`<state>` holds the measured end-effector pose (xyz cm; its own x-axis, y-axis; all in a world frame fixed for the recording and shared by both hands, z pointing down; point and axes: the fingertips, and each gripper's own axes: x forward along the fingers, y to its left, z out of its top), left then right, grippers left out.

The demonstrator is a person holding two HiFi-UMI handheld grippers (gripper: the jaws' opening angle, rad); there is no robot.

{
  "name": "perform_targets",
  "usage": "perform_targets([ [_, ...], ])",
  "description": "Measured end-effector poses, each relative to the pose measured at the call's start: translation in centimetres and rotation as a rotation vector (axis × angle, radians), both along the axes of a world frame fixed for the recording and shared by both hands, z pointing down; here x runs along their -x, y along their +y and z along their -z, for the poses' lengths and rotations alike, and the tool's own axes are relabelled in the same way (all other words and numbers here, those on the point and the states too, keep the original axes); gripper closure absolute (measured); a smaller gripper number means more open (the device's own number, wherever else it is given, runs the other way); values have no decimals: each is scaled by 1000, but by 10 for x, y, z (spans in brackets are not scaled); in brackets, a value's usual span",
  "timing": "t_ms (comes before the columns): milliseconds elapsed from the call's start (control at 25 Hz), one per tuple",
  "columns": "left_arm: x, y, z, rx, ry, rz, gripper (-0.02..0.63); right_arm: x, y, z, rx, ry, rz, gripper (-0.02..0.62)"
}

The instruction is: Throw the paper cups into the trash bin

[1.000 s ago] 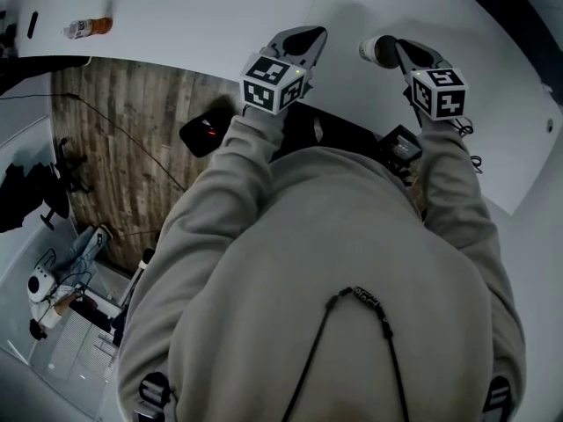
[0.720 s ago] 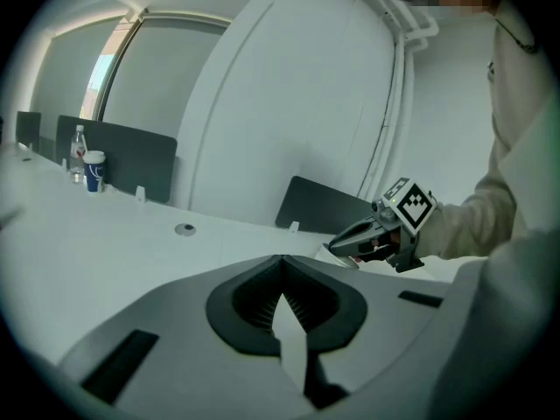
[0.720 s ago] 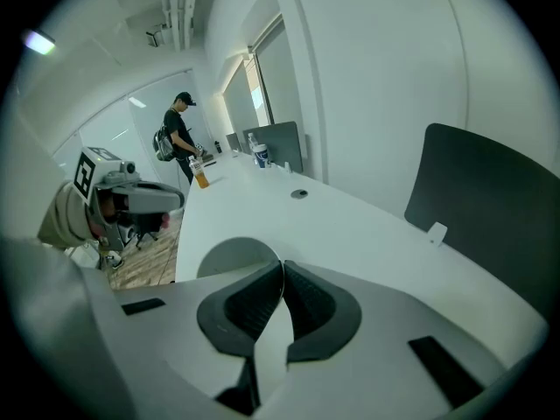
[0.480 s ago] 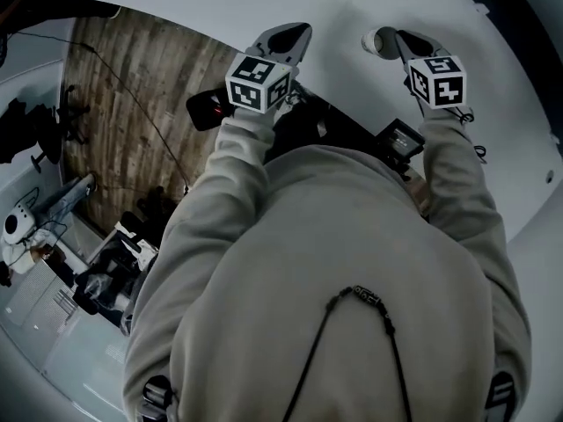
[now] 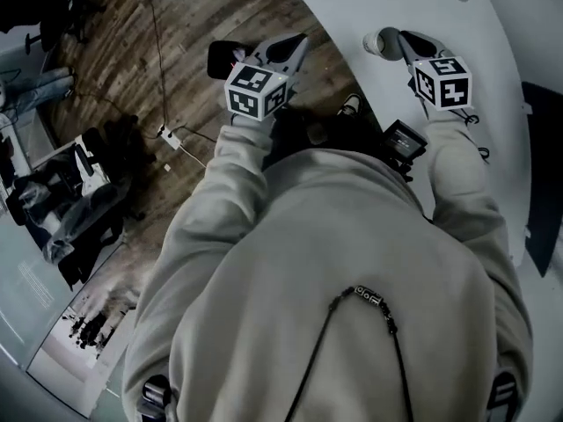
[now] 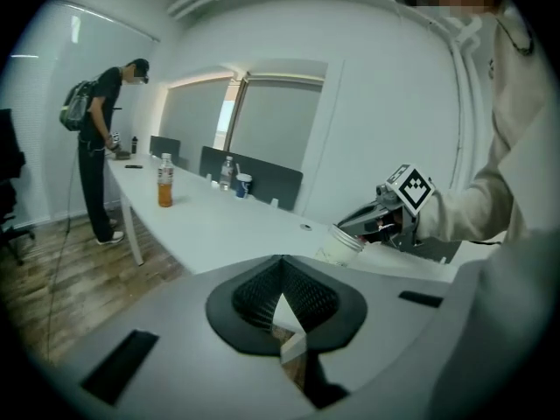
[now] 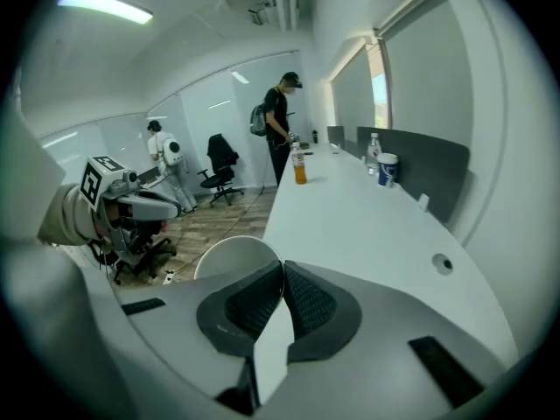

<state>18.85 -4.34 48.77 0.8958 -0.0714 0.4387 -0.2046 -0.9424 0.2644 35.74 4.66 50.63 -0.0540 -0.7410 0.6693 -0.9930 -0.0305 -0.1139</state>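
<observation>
L gripper [image 5: 295,42] floorward; cup [image 7: 234,259] rim-held, prob.

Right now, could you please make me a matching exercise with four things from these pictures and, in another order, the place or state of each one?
1. paper cup
2. left claw
3. orange bottle
4. person with backpack

A. standing on the wooden floor
B. pinched in the right claw
C. shut, with nothing in it
D. upright on the white table

Pairs: 1-B, 2-C, 3-D, 4-A
</observation>
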Motion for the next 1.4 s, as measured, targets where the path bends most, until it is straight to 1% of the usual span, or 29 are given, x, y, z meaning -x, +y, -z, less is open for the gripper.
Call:
perform_targets([
  [120,50,-22,11,-1,9,106,603,43,-30,15,1,5,102,565],
  [240,93,-59,22,-13,37,205,603,86,-75,20,4,17,200,565],
  [360,142,-93,22,-8,51,276,603,129,-122,24,4,21,265,565],
  [480,188,-126,21,0,65,340,603,168,-163,30,1,31,309,565],
  [720,267,-183,37,-28,81,427,603,240,-226,49,-9,54,380,565],
  [920,326,-227,53,-81,80,480,603,305,-285,64,-52,49,450,565],
  [1000,351,-243,60,-101,83,514,603,331,-305,74,-74,51,478,565],
  [1120,378,-258,70,-119,106,566,603,360,-327,88,-99,54,522,565],
  [1240,390,-266,76,-133,123,596,603,376,-345,99,-120,57,563,565],
  [1400,402,-275,86,-149,122,633,603,395,-370,112,-139,60,620,565],
])
